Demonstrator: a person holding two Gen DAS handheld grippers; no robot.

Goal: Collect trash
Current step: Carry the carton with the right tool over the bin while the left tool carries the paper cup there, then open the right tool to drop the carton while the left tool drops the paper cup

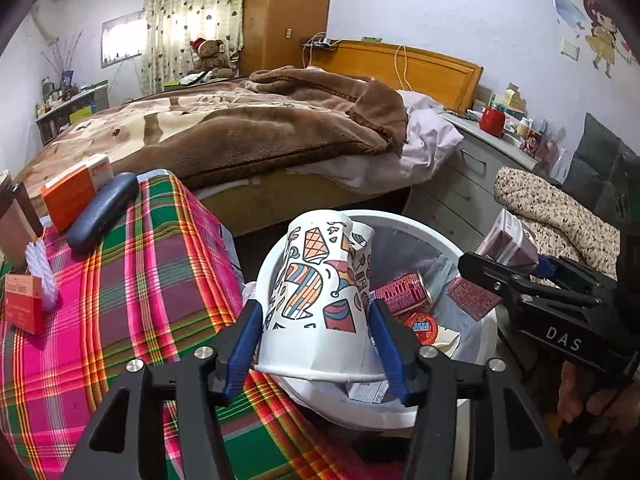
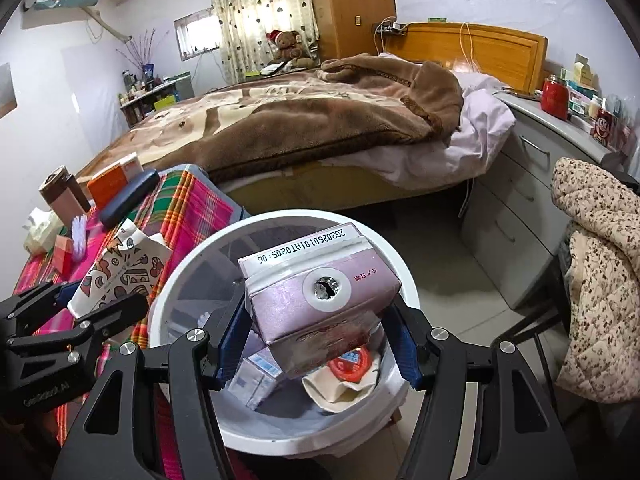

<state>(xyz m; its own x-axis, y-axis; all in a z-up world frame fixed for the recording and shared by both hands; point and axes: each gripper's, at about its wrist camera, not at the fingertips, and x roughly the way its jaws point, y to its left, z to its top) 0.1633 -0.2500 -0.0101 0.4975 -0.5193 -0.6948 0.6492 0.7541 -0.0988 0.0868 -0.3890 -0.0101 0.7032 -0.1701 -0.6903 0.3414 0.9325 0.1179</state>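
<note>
My left gripper [image 1: 316, 344] is shut on a crumpled paper cup [image 1: 320, 280] with colourful drawings, held upside down at the left rim of the white trash bin [image 1: 420, 222]. My right gripper [image 2: 316, 340] is shut on a pink milk carton [image 2: 320, 296], held over the bin's opening [image 2: 404, 268]. The bin holds a red can [image 1: 404, 292], a red lid [image 2: 350, 366] and other wrappers. The right gripper with the carton also shows in the left wrist view [image 1: 516, 276]. The left gripper with the cup also shows in the right wrist view [image 2: 104, 304].
A table with a pink and green plaid cloth [image 1: 140, 300] stands left of the bin, bearing an orange box [image 1: 72, 196], a dark glasses case [image 1: 104, 212], a white brush [image 1: 42, 272] and a small red box [image 1: 22, 300]. A bed [image 2: 300, 128], grey drawers [image 2: 520, 200] and a chair with a floral jacket [image 2: 600, 260] surround.
</note>
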